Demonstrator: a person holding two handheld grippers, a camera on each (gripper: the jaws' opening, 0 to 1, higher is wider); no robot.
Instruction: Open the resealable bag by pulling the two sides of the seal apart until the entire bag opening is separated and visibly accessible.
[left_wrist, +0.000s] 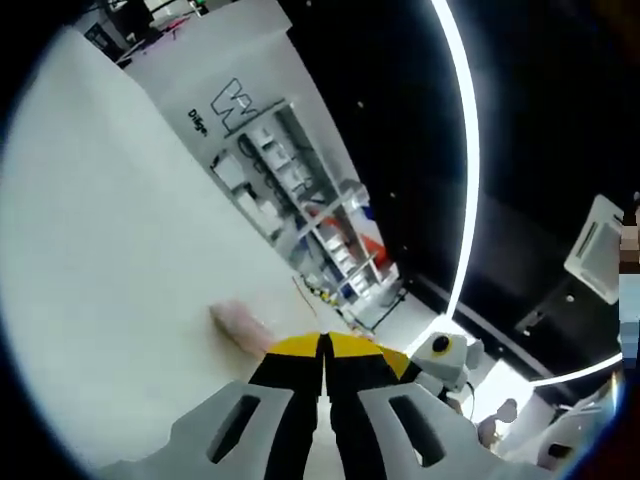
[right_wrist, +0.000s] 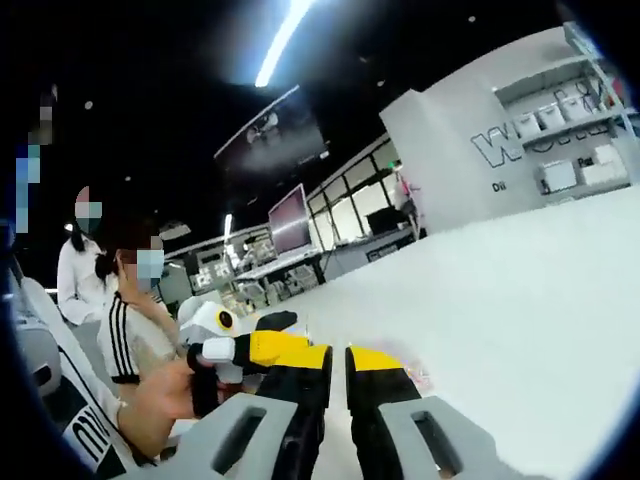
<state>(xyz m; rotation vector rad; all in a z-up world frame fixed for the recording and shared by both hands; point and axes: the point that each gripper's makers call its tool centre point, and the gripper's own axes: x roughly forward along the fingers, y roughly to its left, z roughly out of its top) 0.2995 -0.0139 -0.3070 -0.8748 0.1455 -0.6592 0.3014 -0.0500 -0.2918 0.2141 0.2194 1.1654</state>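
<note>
Left gripper view: bare white table (left_wrist: 110, 250), shelving (left_wrist: 300, 200) beyond.

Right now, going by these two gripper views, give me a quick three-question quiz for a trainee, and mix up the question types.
1. True or false: the left gripper has its jaws spread wide apart.
2. The jaw tips of the right gripper are: A red, B yellow, C green.
3. Fill in: in the left gripper view, a shelving unit stands beyond the ____ table.
Key: 1 false, the jaws meet along a thin seam; 2 B; 3 white.
</note>
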